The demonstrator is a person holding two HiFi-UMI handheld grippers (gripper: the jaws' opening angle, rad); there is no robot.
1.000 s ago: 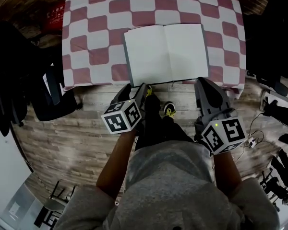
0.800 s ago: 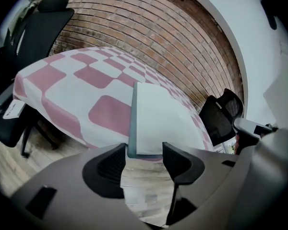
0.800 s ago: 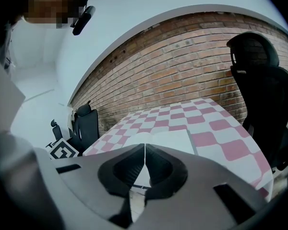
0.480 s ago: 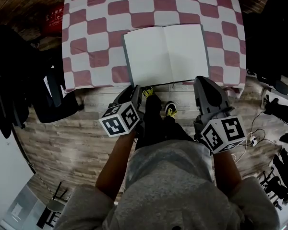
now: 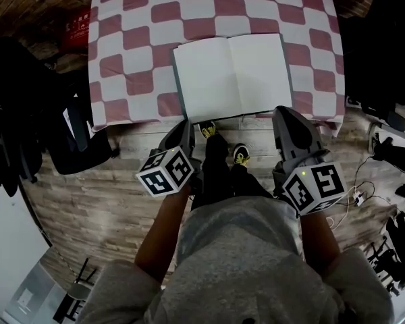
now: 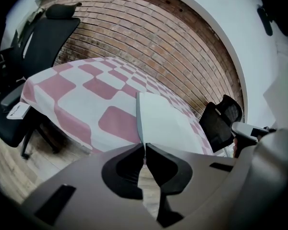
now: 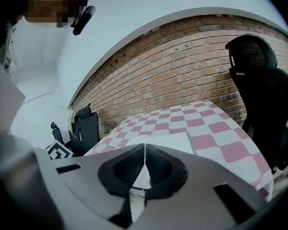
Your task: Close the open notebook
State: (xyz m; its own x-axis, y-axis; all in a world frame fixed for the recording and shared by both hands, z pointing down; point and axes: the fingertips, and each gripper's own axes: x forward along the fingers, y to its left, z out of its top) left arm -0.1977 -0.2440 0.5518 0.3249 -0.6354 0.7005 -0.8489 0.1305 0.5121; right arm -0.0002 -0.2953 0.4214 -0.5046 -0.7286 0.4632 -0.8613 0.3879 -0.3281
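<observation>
The open notebook [image 5: 233,76] lies flat with blank white pages up, near the front edge of the checked table [image 5: 135,59]. Both grippers hang in front of that edge, short of the notebook and apart from it. My left gripper [image 5: 187,124] is below the notebook's left corner; its jaws have just been closing and now meet with nothing between them. In the left gripper view the notebook [image 6: 158,121] is just beyond the shut left gripper [image 6: 145,145]. My right gripper [image 5: 284,113] is shut and empty below the right corner; the right gripper view shows the notebook [image 7: 175,140] past the right gripper [image 7: 145,145].
A pink and white checked cloth covers the table and hangs over its front. Black office chairs stand to the left [image 5: 67,140] and right [image 5: 378,66]. A brick wall [image 6: 134,37] lies behind the table. Cables [image 5: 358,194] lie on the wooden floor at right.
The left gripper's jaws have gone from wide open to shut, empty, and its marker cube has drifted slightly left and down. The right gripper and the notebook have not moved.
</observation>
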